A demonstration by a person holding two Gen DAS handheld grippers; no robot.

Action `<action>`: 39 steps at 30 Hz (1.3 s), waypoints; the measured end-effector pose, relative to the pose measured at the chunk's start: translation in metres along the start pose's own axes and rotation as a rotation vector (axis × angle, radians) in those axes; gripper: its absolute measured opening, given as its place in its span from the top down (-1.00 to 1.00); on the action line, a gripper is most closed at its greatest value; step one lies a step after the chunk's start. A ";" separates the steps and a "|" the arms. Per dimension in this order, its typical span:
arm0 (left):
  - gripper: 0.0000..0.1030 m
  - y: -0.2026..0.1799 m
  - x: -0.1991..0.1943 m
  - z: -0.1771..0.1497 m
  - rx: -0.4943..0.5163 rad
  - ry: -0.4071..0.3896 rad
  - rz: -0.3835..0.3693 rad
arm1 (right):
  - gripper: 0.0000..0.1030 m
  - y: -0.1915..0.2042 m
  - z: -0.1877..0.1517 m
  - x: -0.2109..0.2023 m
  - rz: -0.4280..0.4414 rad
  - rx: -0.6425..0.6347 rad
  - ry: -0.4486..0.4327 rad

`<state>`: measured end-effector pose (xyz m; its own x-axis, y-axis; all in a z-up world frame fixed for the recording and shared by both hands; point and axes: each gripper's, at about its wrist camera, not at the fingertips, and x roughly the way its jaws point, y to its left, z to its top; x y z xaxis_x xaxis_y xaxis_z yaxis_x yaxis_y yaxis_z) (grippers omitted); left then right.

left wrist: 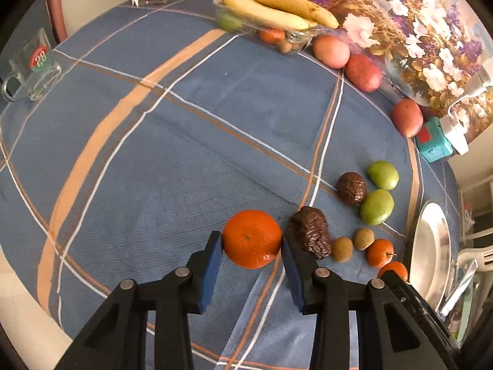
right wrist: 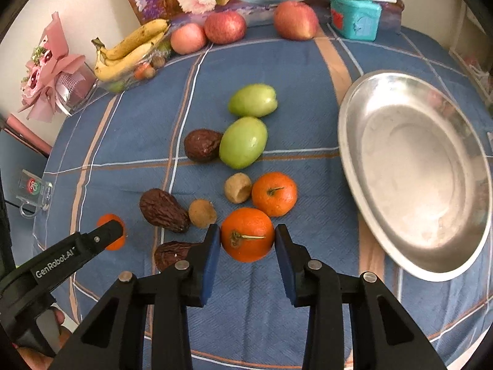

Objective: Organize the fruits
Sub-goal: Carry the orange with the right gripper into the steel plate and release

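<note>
Across the blue checked cloth [left wrist: 185, 123], bare room lies leftward toward a glass mug [left wrist: 30, 67]. Left gripper [left wrist: 251, 243] clamps one mandarin [left wrist: 252, 239]; right gripper [right wrist: 247, 237] clamps a stemmed mandarin [right wrist: 247, 234] beside the steel dish [right wrist: 413, 169]. One date [right wrist: 172, 254] is half hidden behind its finger.

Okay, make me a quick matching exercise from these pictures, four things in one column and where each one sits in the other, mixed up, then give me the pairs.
Things:
1. stemmed orange
2. bananas
3. metal plate
4. glass mug

Places:
A. on top of the clear fruit tray
B. empty, right of the loose fruit
C. between the right gripper pads
D. alone near the table's left edge

Pairs: 1-C, 2-A, 3-B, 4-D
</note>
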<state>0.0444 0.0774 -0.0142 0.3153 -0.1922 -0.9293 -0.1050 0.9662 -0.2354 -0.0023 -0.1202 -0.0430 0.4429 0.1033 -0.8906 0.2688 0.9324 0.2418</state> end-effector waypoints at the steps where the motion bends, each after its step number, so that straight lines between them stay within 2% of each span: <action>1: 0.19 -0.003 -0.001 0.002 0.002 0.001 0.000 | 0.27 -0.001 0.002 -0.004 -0.005 0.003 -0.006; 8: 0.20 -0.040 -0.019 0.013 0.037 -0.020 -0.005 | 0.27 -0.015 0.022 -0.025 -0.042 0.042 -0.060; 15: 0.20 -0.097 -0.021 0.017 0.144 -0.035 -0.023 | 0.27 -0.061 0.033 -0.033 -0.086 0.152 -0.099; 19: 0.20 -0.137 -0.011 0.009 0.213 -0.008 -0.069 | 0.27 -0.105 0.035 -0.041 -0.180 0.237 -0.117; 22: 0.19 -0.171 -0.002 0.000 0.277 0.012 -0.096 | 0.27 -0.135 0.036 -0.045 -0.217 0.304 -0.126; 26: 0.19 -0.212 0.014 -0.012 0.364 0.045 -0.139 | 0.27 -0.159 0.035 -0.047 -0.271 0.351 -0.127; 29: 0.19 -0.233 0.026 -0.017 0.411 0.054 -0.142 | 0.27 -0.175 0.036 -0.046 -0.299 0.370 -0.122; 39: 0.16 -0.263 0.058 -0.022 0.464 0.088 -0.163 | 0.26 -0.195 0.039 -0.029 -0.338 0.388 -0.091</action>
<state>0.0698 -0.1919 -0.0128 0.2097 -0.3419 -0.9160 0.3762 0.8930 -0.2472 -0.0343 -0.3180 -0.0496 0.3445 -0.2280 -0.9107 0.6993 0.7095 0.0869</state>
